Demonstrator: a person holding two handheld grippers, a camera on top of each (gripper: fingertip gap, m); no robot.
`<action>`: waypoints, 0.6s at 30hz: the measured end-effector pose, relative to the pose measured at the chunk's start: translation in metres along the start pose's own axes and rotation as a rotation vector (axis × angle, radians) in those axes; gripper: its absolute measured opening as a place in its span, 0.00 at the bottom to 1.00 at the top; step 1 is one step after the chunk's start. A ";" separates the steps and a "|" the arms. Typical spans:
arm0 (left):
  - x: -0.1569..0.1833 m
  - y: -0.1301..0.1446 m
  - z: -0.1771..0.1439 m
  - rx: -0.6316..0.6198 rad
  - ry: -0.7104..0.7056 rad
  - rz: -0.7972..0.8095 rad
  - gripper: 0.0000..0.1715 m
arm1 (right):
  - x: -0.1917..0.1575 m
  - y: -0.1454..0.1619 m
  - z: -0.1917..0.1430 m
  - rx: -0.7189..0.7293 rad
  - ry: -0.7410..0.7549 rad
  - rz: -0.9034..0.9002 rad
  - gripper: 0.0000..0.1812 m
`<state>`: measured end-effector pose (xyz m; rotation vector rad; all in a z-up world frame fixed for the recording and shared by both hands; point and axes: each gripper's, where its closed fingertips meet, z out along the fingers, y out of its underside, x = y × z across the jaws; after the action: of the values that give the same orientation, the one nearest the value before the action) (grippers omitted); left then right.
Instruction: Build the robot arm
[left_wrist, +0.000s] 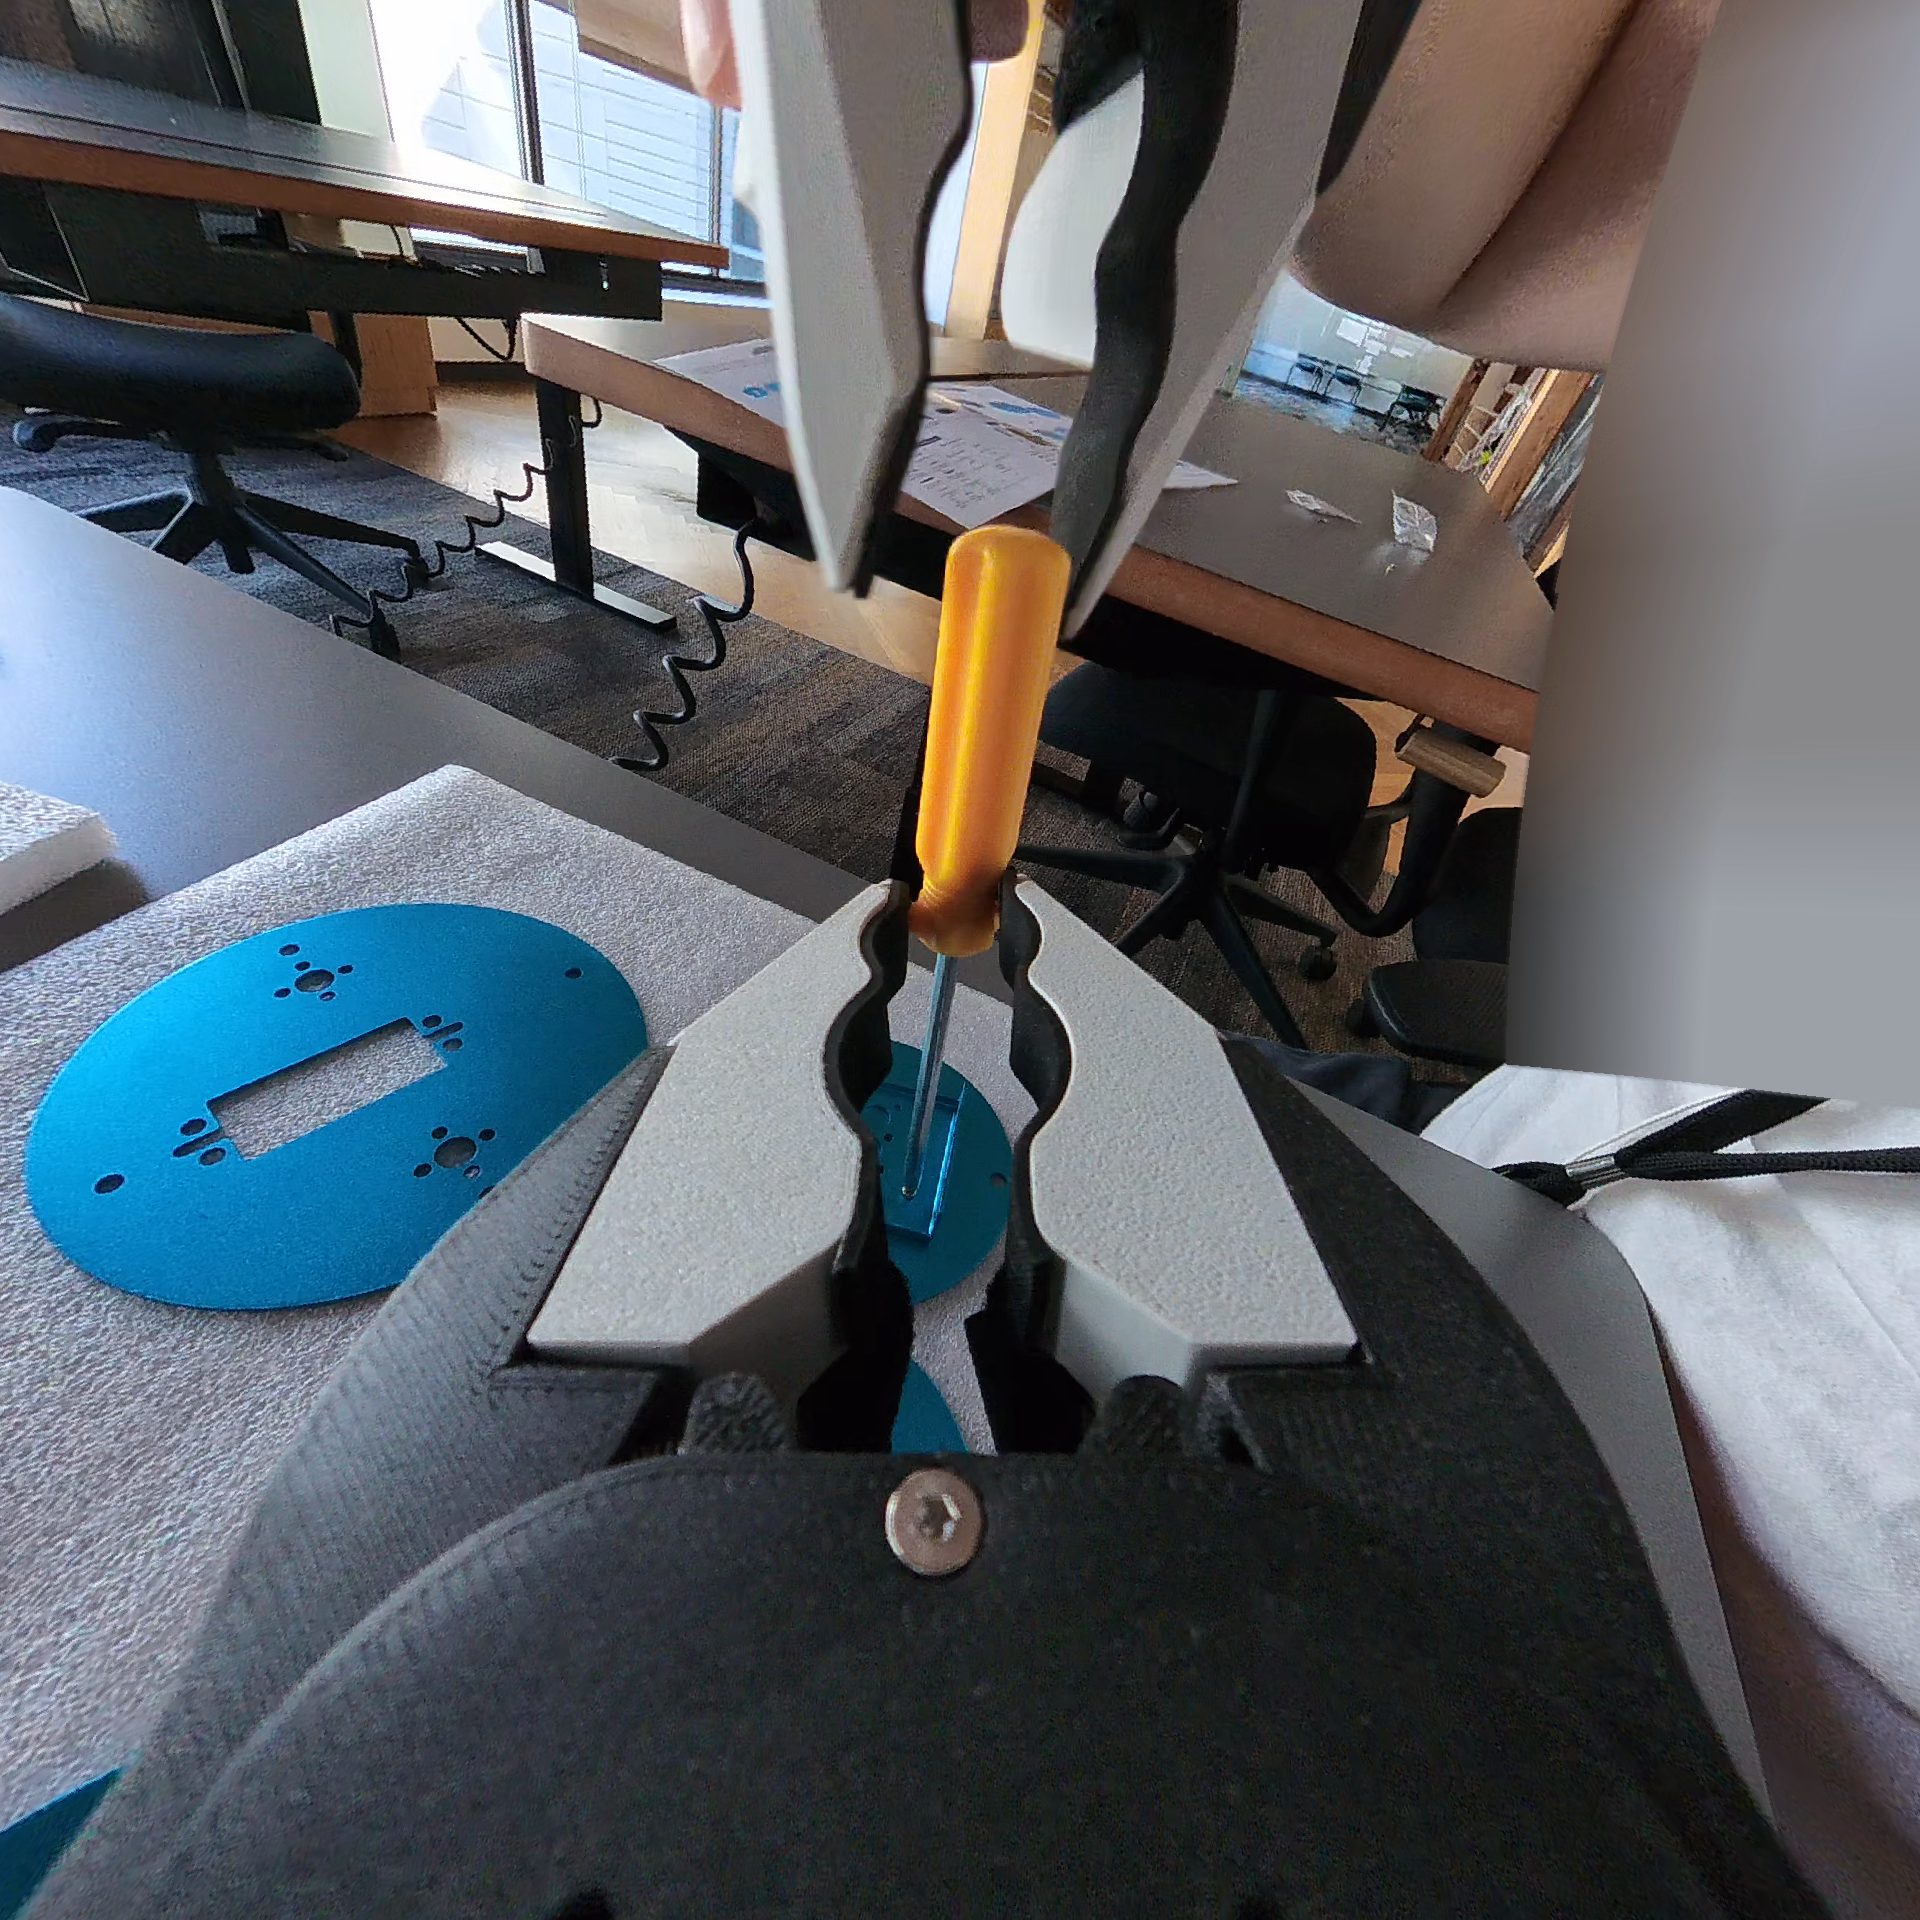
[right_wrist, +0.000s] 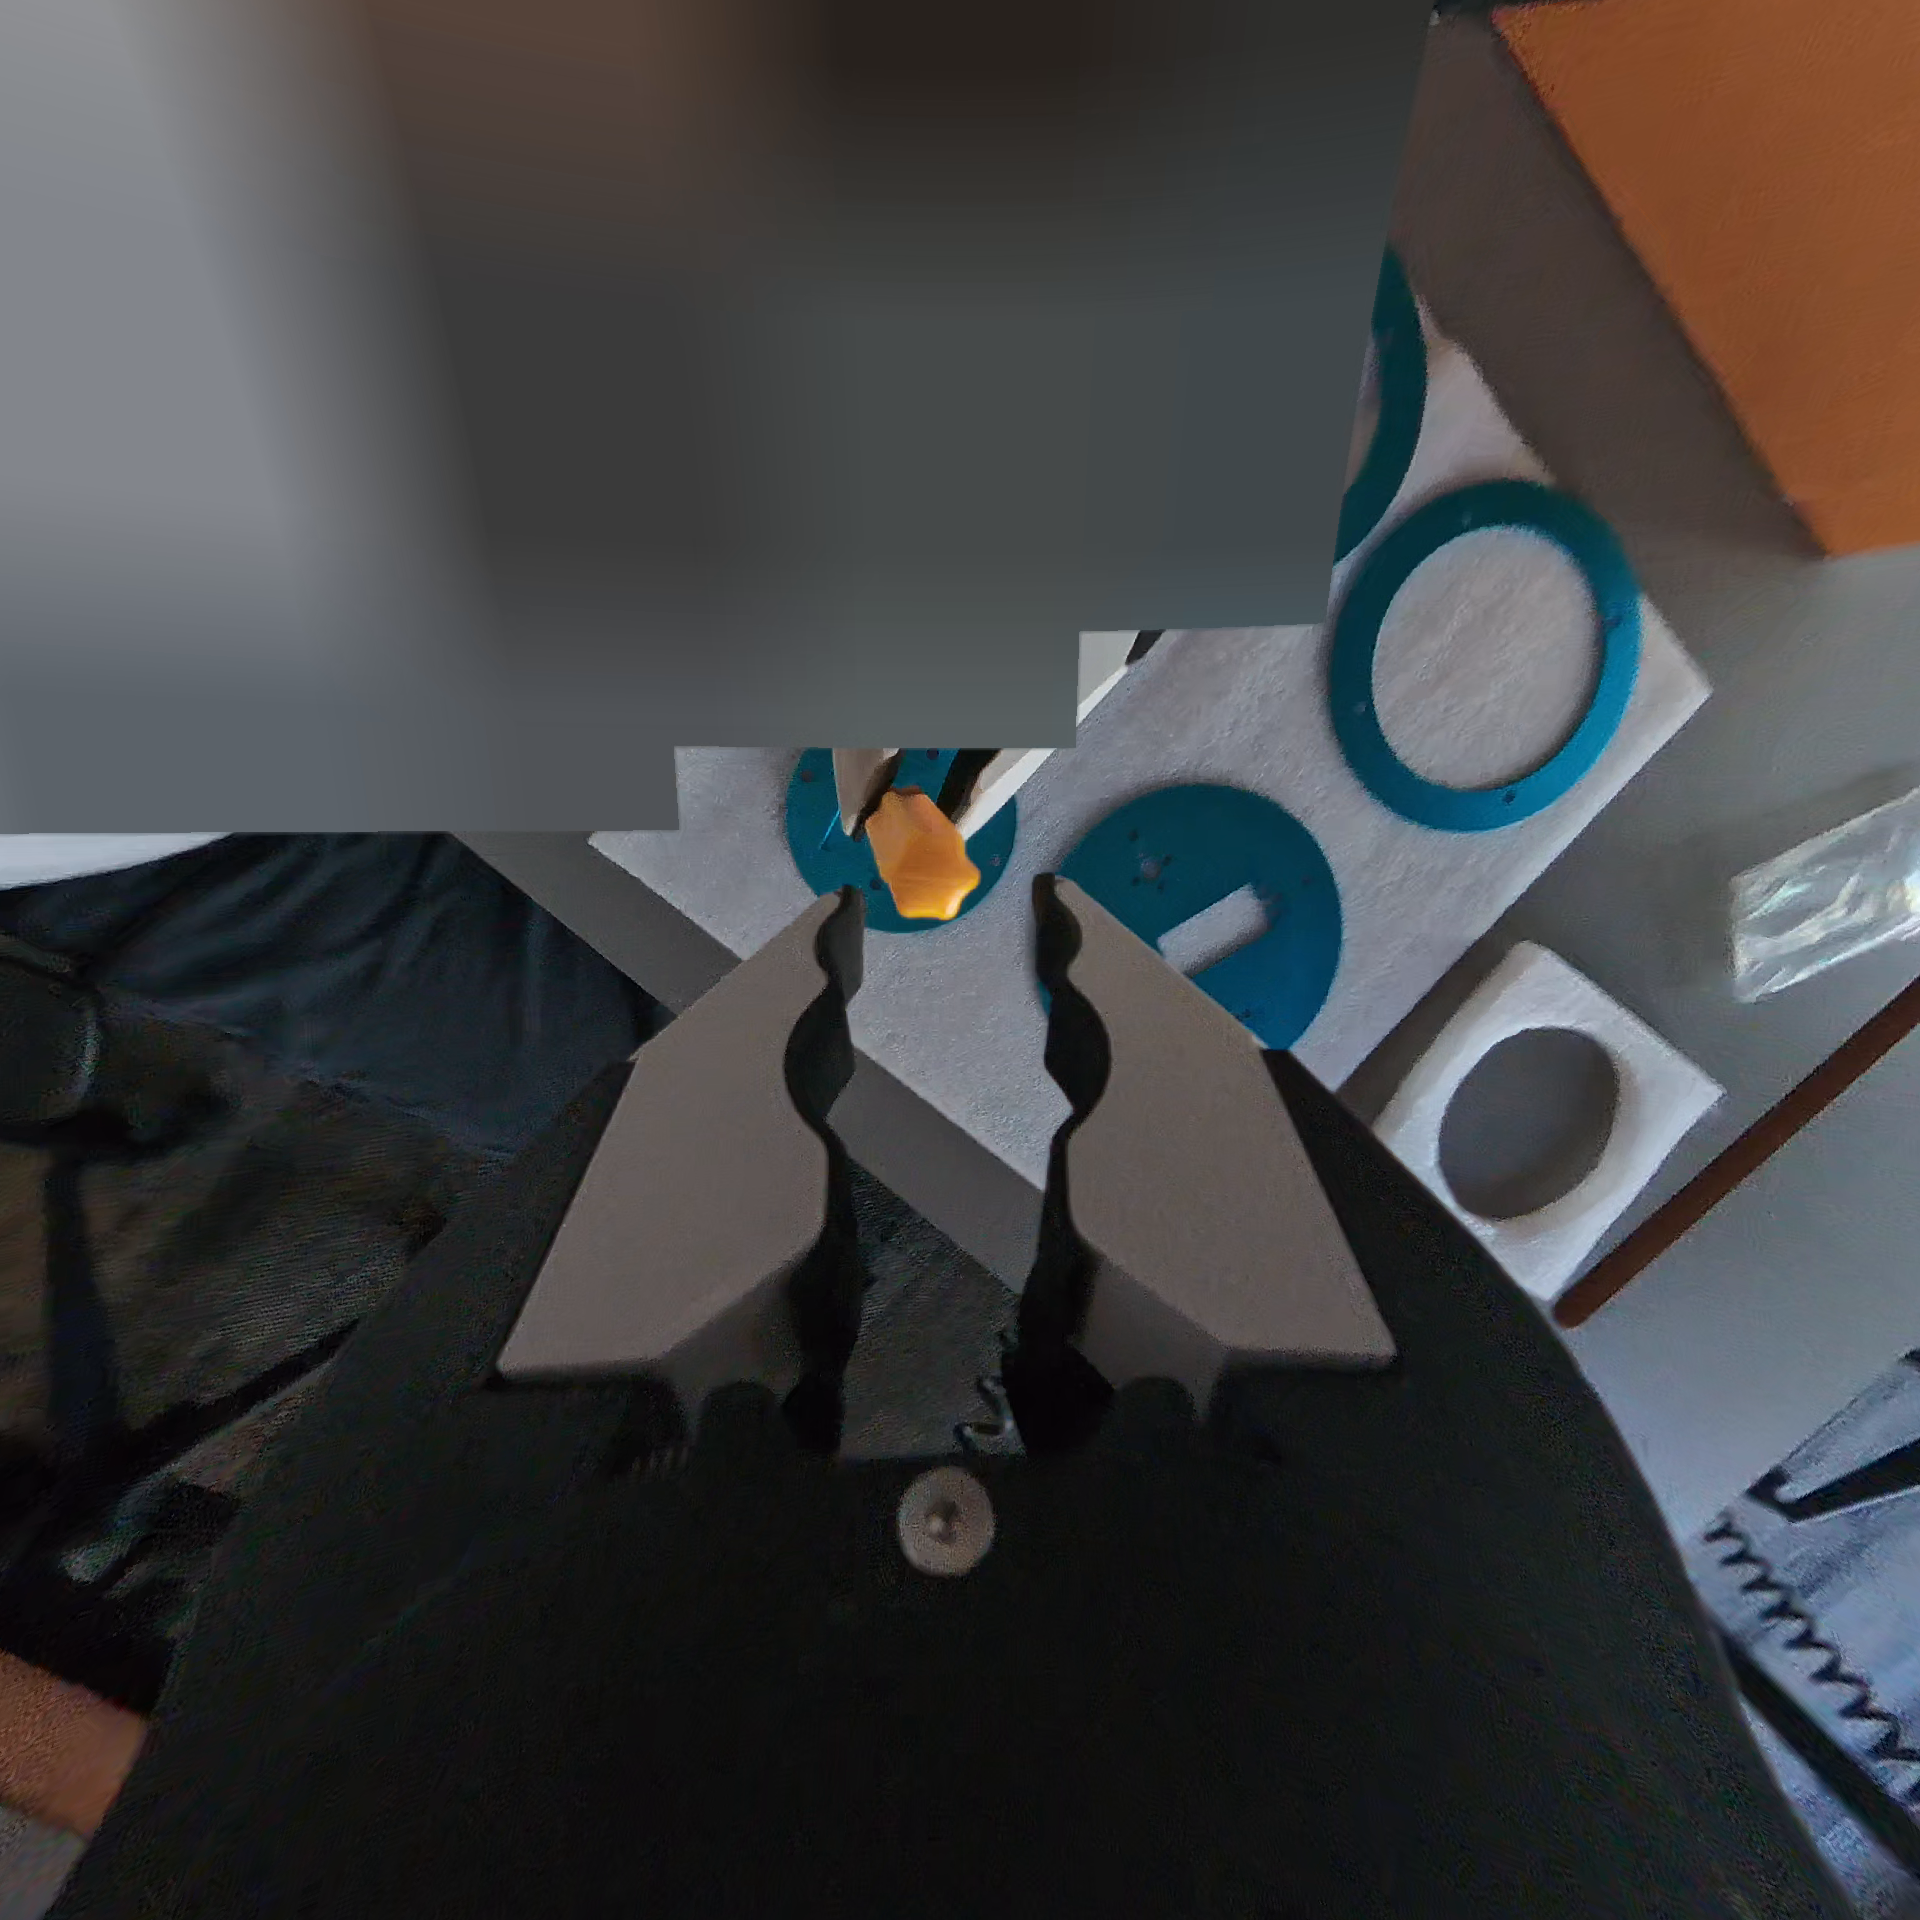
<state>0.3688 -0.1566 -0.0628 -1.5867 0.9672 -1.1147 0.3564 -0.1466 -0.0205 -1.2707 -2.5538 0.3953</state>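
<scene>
Two-gripper contact w/ an upright tool. The left gripper, grey fingers w/ wavy black pads, was clamped on the flared collar at the bottom of the handle of a screwdriver w/ a translucent orange plastic handle and thin steel shaft. The tool stood approx. vertical, leaning slightly. Its tip rested on a small blue metal angle bracket, which lay on a small blue round metal disc near one corner of the white foam sheet. The right gripper hung over the handle from above w/ its fingers spread apart and holding nothing. In the right wrist view the star-shaped butt of the handle sat b/w the fingertips, closer to one than the other. Whether either pad touched the handle could not be told; in the left wrist view one pad appeared just beside the handle top. Elsewhere on the foam sheet, toward its middle, lay a larger blue metal disc w/ a rectangular slot and drilled holes, apart from the small disc. A flat blue metal ring lay by the sheet's far corner. Off the sheet, on the grey table near its wood-trimmed edge, lay a white foam square w/ a round cut-out and a clear plastic bag. Bkgd.: black office chairs and a second desk w/ printed sheets.
</scene>
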 end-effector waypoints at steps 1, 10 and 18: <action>0.000 0.000 0.000 0.000 0.001 -0.001 0.09 | -0.003 -0.001 -0.003 0.020 -0.006 -0.036 0.16; 0.001 0.000 0.000 -0.002 0.008 0.003 0.09 | -0.006 -0.008 -0.004 0.080 -0.022 -0.101 0.09; 0.000 0.000 0.002 -0.002 0.012 -0.021 0.10 | -0.003 -0.004 -0.004 0.012 -0.047 0.064 0.08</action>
<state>0.3705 -0.1564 -0.0632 -1.5973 0.9617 -1.1394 0.3567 -0.1507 -0.0157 -1.3573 -2.5505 0.4576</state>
